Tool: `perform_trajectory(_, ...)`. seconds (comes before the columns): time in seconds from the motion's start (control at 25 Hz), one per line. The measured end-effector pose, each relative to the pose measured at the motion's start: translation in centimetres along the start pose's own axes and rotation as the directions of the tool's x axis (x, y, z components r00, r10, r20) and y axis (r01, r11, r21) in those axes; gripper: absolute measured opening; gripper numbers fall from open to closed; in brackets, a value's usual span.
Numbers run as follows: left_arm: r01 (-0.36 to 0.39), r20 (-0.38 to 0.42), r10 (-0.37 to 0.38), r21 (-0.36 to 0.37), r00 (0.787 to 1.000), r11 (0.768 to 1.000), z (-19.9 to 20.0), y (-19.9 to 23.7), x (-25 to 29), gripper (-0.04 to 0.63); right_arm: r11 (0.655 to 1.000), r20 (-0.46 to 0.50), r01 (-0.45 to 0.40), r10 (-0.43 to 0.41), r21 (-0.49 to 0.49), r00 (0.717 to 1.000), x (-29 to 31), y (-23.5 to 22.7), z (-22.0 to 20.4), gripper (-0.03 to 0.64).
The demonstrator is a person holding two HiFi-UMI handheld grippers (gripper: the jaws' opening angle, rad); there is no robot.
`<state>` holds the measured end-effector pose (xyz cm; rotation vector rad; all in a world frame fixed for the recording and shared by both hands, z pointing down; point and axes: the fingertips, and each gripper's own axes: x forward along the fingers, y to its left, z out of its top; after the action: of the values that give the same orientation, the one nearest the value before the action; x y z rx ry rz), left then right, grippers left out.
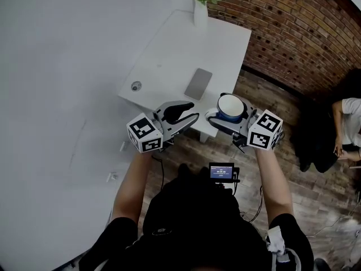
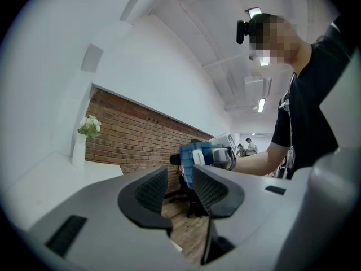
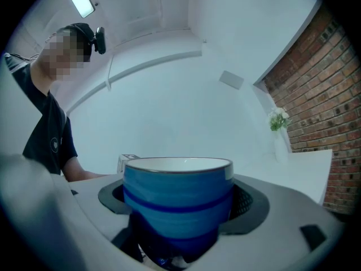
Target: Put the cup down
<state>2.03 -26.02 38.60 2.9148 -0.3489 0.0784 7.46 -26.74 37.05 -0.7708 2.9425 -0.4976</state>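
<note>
1. The right gripper has its jaws spread wide and clamped on the blue cup, one pad on each side of the wall. The cup is upright with its rim up, and it is held in the air.
2. In the head view the cup sits just off the near right corner of the white table, partly over the wooden floor. I cannot tell its height above the tabletop.
3. The left gripper is just left of the cup. Its jaws stand a little apart with nothing between them, and only floor shows through the gap.
4. The near half of the table holds a flat grey slab near the near edge. A small round thing sits at the left corner. The middle of the top is bare.
5. At the far edge a white vase with flowers stands close to the brick wall, well apart from both grippers.
6. In the right gripper view the cup fills the space between the jaws. Its base and the inner faces of the pads are hidden in shadow.
7. The cup's handle cannot be made out in the right gripper view.
8. A seated person is cut off by the right border of the head view.
9. I cannot identify the grey slab or the round thing.
</note>
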Motion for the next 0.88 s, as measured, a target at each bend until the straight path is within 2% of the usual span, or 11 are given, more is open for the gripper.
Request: perform_trajectory(0.88,0.002,0.007,-0.002,0.006,1.0,1.0,1.0,0.8,-0.9,0.144,1.0,0.002,-0.004,0.004,0.013,1.0,1.8,-0.3,0.5,0.425)
